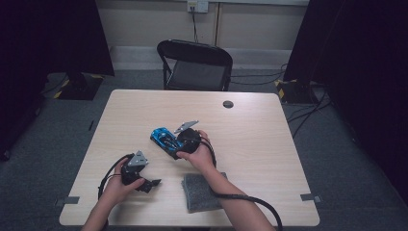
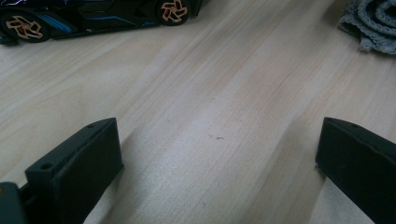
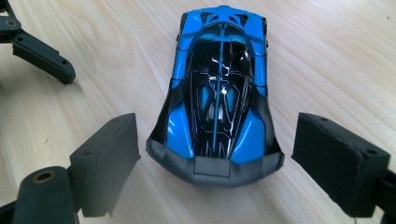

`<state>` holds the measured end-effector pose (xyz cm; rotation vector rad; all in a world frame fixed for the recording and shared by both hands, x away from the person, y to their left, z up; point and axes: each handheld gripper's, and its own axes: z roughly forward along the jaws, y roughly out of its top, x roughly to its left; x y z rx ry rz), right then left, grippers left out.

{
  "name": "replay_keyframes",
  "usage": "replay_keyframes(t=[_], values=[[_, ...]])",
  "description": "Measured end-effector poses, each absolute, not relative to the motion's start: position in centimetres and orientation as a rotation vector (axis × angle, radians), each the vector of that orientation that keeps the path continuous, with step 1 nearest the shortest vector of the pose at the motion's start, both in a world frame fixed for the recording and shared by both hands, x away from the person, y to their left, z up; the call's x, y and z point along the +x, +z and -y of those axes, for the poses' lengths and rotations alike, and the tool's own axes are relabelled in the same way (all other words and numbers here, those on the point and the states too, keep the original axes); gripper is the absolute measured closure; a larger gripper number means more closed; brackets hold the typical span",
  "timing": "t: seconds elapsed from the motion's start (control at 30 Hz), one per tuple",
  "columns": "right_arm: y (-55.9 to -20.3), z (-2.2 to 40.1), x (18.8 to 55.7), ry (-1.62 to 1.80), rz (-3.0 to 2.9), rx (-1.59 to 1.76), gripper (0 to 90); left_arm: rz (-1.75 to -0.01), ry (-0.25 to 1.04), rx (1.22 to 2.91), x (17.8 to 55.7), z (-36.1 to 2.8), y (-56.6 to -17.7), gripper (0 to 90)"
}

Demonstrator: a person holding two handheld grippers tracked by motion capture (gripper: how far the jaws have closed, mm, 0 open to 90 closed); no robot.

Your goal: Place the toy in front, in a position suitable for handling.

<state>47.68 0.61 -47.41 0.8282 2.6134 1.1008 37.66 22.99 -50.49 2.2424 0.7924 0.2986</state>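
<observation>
Right gripper view: right hand-held gripper [image 3: 215,163] spread wide around the tail of a glossy blue-and-black toy sports car [image 3: 218,98].

Seen from the high view, the car [image 1: 162,138] sits near the centre of the pale wooden worktop [image 1: 250,139], nose toward 10 o'clock, the jaws flanking its rear without touching it. To grip well, I would slide forward until the pads straddle the body between the wheels, keep the jaws level and centred, then close gently so the slick shell does not squirt out. At 7 o'clock the left hand-held gripper [image 1: 139,177] rests low, jaws wide and empty. A folded grey cloth [image 1: 199,191] lies at 5 o'clock, beneath the right forearm.
</observation>
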Motion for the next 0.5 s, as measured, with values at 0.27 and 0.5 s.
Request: replay_keyframes(t=[0.27, 0.5], values=[[-48.1, -1.6, 48.2, 1.065, -2.62, 0.825, 14.0, -0.791, 0.3, 2.243, 37.7, -23.0, -50.5, 0.0], [-48.7, -2.4, 48.7, 1.06, -2.615, 0.838, 14.0, -0.791, 0.299, 2.241, 37.7, -22.9, -50.5, 0.0]])
